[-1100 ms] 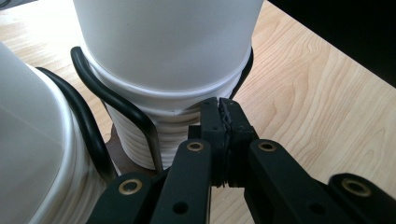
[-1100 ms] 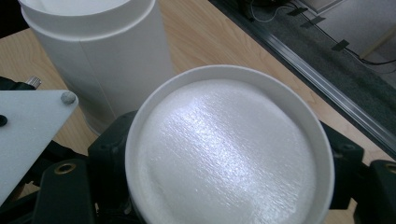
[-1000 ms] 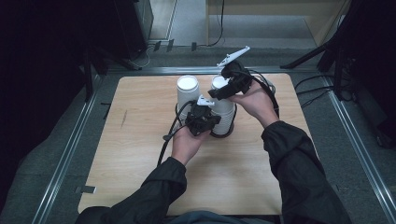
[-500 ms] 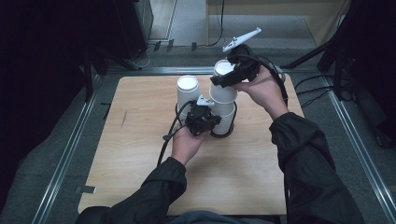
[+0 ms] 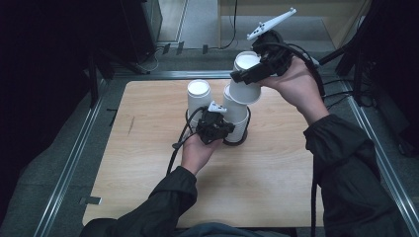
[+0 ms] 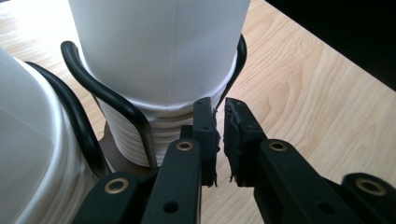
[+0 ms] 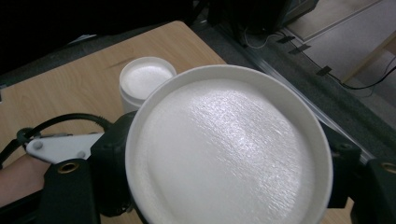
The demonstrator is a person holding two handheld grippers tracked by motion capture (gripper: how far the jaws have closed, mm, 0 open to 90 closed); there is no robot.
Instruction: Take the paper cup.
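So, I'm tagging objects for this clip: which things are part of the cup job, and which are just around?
In the job:
- right claw gripping the lifted paper cup
- cup stack in its black wire holder
- left claw at the stack's base

Just around:
- second cup stack
- cables on the floor

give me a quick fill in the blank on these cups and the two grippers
1. The right gripper holds a white cup lifted ____ the table.
2. The stack of cups stands in a black wire ____.
3. The left gripper has its jaws nearly shut at the ____ of that stack.
4. A second stack has ____ gripper on it.

Missing words: above; holder; base; no
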